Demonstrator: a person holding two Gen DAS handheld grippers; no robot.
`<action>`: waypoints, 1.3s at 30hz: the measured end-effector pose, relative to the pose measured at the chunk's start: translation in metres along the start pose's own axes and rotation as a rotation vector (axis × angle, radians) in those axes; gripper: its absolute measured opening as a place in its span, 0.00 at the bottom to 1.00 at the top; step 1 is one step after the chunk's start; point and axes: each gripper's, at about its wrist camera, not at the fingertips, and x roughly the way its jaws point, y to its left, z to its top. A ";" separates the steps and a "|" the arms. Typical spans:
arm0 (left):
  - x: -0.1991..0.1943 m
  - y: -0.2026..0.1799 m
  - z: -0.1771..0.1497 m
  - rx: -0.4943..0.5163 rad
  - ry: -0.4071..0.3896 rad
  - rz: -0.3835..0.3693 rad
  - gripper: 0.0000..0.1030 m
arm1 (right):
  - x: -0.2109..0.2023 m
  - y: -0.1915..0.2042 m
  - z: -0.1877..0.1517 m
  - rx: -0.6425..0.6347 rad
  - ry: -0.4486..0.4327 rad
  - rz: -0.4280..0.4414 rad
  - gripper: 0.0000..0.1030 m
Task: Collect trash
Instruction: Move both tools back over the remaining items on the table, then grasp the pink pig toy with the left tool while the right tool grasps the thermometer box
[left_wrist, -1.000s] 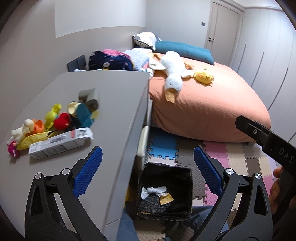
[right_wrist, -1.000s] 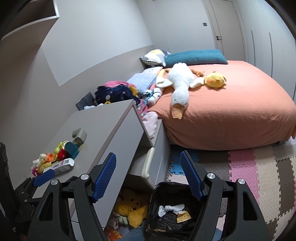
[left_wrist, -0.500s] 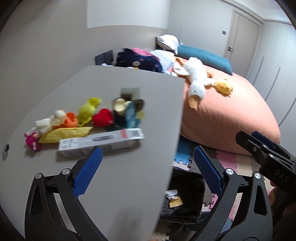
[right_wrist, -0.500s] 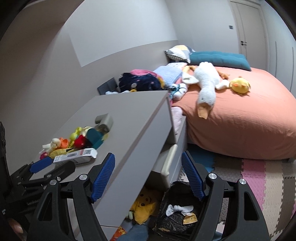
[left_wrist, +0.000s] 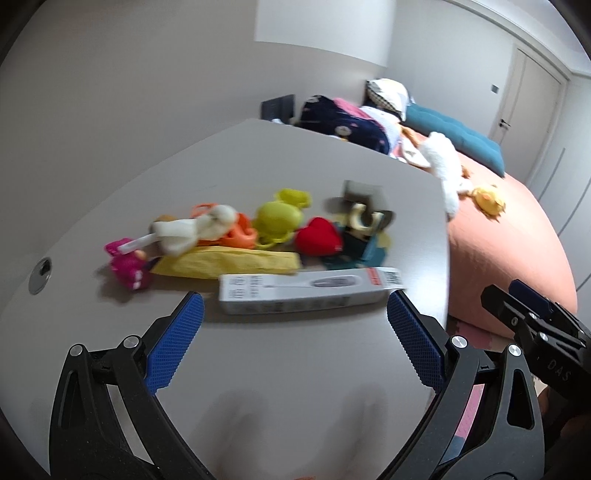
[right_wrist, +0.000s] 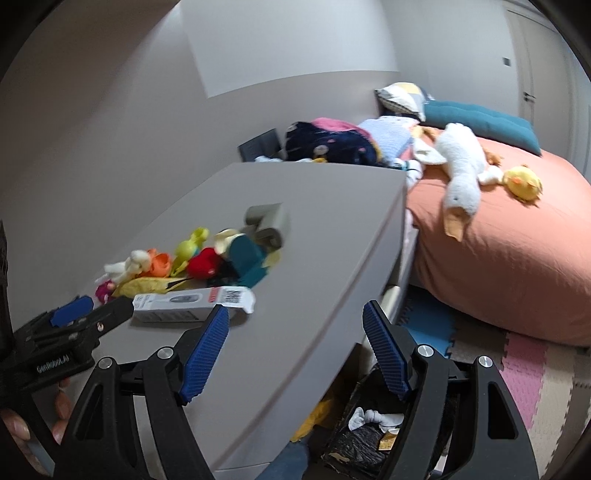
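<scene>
A long white and grey carton (left_wrist: 308, 290) lies on the grey dresser top (left_wrist: 295, 369), also in the right wrist view (right_wrist: 192, 301). Behind it lies a crumpled yellow wrapper (left_wrist: 229, 260). My left gripper (left_wrist: 295, 343) is open and empty, hovering just in front of the carton. My right gripper (right_wrist: 295, 350) is open and empty, over the dresser's right edge. A black-lined trash bin (right_wrist: 369, 435) with crumpled white paper stands on the floor below it.
Small toys sit behind the carton: a red heart (left_wrist: 317, 236), a green toy (left_wrist: 277, 218), a white plush (left_wrist: 195, 230), a pink toy (left_wrist: 127, 267). A bed with an orange cover (right_wrist: 517, 240) and a plush goose (right_wrist: 461, 173) stands to the right. Foam mats (right_wrist: 535, 369) cover the floor.
Both grippers swung left and forward, from over the bin toward the dresser top. The carton and toys now sit centred and closer in the left wrist view. Both stayed open.
</scene>
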 end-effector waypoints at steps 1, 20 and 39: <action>0.001 0.007 0.001 -0.011 0.002 0.008 0.93 | 0.003 0.004 0.000 -0.012 0.005 0.007 0.73; 0.031 0.100 0.004 -0.165 0.060 0.139 0.93 | 0.058 0.103 0.005 -0.385 0.094 0.147 0.77; 0.069 0.153 0.009 -0.274 0.118 0.174 0.73 | 0.109 0.139 -0.004 -0.621 0.195 0.185 0.79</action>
